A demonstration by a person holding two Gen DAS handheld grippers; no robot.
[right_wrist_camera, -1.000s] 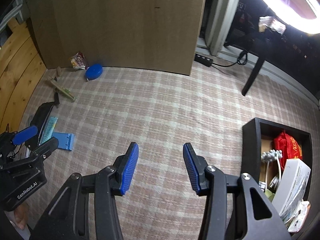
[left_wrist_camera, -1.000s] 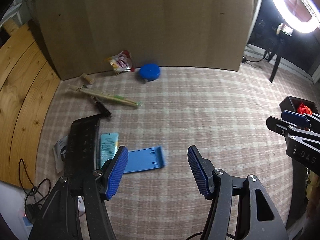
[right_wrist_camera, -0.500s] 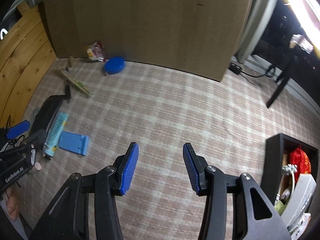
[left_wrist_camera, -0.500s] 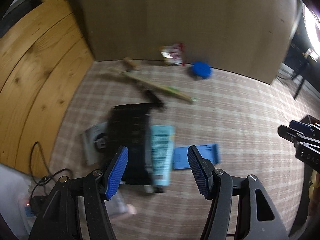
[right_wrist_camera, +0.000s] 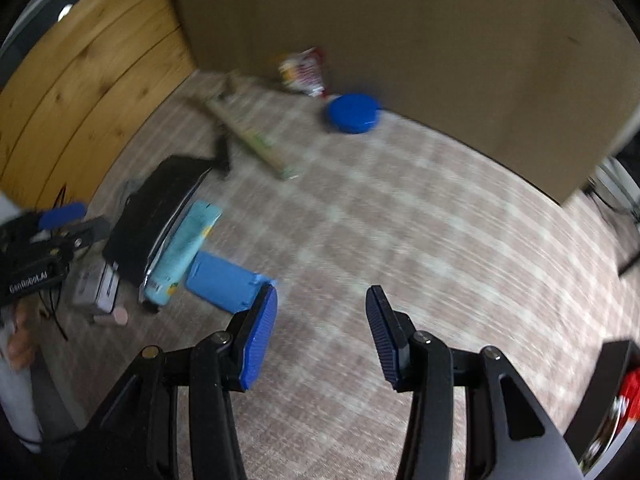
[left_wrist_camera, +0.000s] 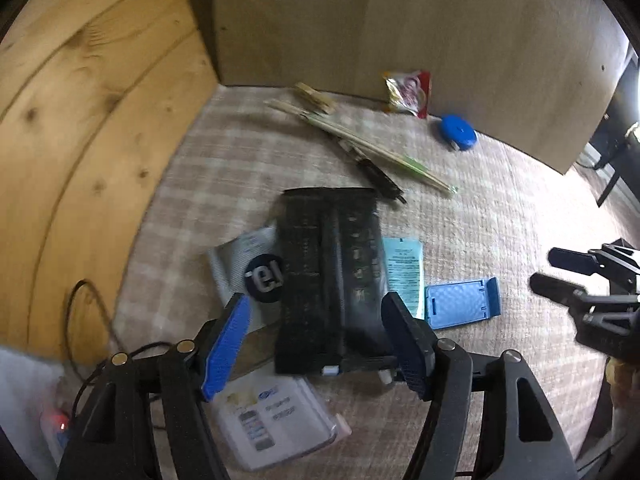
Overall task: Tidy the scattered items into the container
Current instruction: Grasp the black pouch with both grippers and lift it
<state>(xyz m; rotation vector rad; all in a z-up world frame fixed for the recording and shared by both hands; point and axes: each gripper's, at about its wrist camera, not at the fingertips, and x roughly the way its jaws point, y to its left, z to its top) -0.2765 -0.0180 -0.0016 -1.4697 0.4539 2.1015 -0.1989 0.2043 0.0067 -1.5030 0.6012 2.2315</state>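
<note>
My left gripper [left_wrist_camera: 316,340] is open, its jaws on either side of the near end of a black flat keyboard-like case [left_wrist_camera: 330,276], not closed on it. Beside the case lie a light blue tube [left_wrist_camera: 404,272], a blue plastic stand [left_wrist_camera: 464,302], a grey pouch [left_wrist_camera: 248,260] and a white packet [left_wrist_camera: 272,420]. My right gripper [right_wrist_camera: 322,336] is open and empty above the carpet, just right of the blue stand [right_wrist_camera: 224,280]. The black container [right_wrist_camera: 600,392] shows at the right edge.
Farther off lie chopsticks [left_wrist_camera: 360,140], a black pen [left_wrist_camera: 380,176], a wooden clip [left_wrist_camera: 316,98], a snack packet [left_wrist_camera: 408,90] and a blue round lid [left_wrist_camera: 458,132] by a brown board. Wooden planks stand at the left. A black cable [left_wrist_camera: 80,320] lies near left.
My left gripper has swung left and down over the black case. My right gripper has moved left toward the blue stand; the container has slid to the view's edge.
</note>
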